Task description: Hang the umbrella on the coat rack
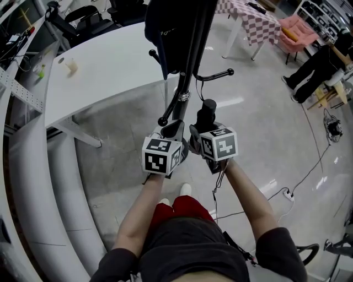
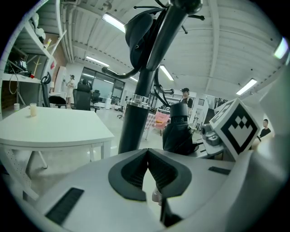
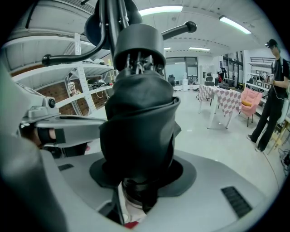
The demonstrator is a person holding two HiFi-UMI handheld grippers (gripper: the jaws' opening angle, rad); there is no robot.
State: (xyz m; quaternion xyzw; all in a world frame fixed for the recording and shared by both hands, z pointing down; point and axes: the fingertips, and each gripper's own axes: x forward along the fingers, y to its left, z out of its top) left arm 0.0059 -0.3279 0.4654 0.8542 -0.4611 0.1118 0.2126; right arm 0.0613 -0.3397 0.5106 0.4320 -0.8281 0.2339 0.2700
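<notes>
Bright ceiling lights; fisheye edges, perhaps soft.

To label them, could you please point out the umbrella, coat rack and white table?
umbrella [image 3: 140, 131]: right gripper view, folded black canopy.
coat rack [image 2: 136, 127]: left gripper view, pole.
white table [image 1: 110, 66]: head view, bare top.

White desk upper left, curved edge, angled legs. Small pale cup on it near the far left end; tiny green item just beside that edge, too small to identify. Black office chairs behind the desk. Table with checkered cloth top right, pink chair right beside it. Person in dark clothes stands at the right edge. Glossy grey floor; white power strip with a thin cable running right. Small round fan-like thing on the floor.
</notes>
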